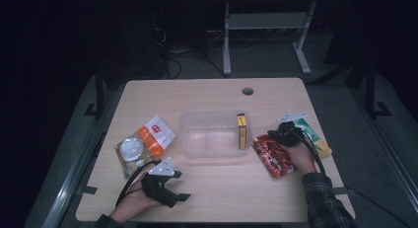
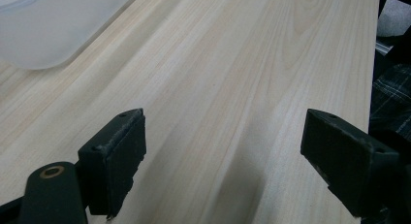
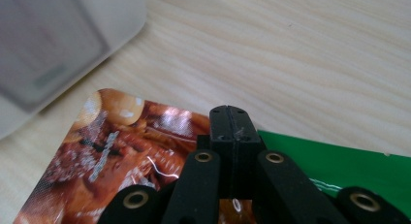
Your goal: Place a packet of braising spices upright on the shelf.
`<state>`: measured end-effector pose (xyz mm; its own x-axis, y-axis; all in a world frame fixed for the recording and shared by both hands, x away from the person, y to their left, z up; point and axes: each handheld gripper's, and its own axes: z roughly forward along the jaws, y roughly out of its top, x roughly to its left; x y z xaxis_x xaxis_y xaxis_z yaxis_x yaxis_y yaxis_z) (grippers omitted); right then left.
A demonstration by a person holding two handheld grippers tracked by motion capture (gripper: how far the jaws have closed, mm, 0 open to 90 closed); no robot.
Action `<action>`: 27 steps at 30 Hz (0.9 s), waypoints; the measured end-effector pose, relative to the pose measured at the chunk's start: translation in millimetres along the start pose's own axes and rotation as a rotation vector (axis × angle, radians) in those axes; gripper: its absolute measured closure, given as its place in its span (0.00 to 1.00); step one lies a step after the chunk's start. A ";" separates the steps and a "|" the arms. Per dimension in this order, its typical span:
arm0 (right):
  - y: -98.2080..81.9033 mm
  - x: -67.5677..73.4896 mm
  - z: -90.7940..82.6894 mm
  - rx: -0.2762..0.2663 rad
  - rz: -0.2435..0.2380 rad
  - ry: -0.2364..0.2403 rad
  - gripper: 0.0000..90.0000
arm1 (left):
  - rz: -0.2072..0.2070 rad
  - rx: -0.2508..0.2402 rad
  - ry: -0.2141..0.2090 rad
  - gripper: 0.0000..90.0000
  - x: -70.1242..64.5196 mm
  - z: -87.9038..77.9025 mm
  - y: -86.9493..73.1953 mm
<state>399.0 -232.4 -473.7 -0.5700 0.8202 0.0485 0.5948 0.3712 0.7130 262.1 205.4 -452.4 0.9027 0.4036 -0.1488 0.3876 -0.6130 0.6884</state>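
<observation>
The right gripper (image 3: 230,118) has its jaws pressed flat together, and nothing shows between the pads at their tips. It hangs low over the red food pouch (image 3: 121,156), at the pouch's edge where it meets a green packet (image 3: 339,161); whether the tips actually touch the pouch is hard to tell from this angle. In the high view the right gripper (image 1: 283,132) sits at the table's right side, with the red food pouch (image 1: 271,154) lying flat just right of the clear plastic bin (image 1: 197,139) and the green packet (image 1: 315,139) partly under the hand, on the pouch's far right.

Inside the bin, a slim yellow box (image 1: 241,132) stands on edge against the right wall. The bin's rounded corner is close to the left of the pouch in the right gripper view, so the bin wall stands between the pouch and the bin's inside.

The left gripper (image 1: 183,184) rests near the front edge of the wooden table (image 1: 222,198), its jaws spread wide with only bare wood between them. Beyond it lies an orange-and-white packet (image 1: 155,132) with a clear round-lidded pouch (image 1: 130,150) overlapping its lower left.
</observation>
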 end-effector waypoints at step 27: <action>-12.7 -9.0 -47.9 0.018 -0.020 -0.063 1.00 | -0.029 0.012 0.025 0.17 0.0 0.4 3.6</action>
<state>369.4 -265.3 -449.7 -0.5451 0.8383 -0.0104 0.5944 0.3951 0.7004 263.6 202.9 -450.1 0.8863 0.4377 -0.1510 0.4157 -0.6087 0.6758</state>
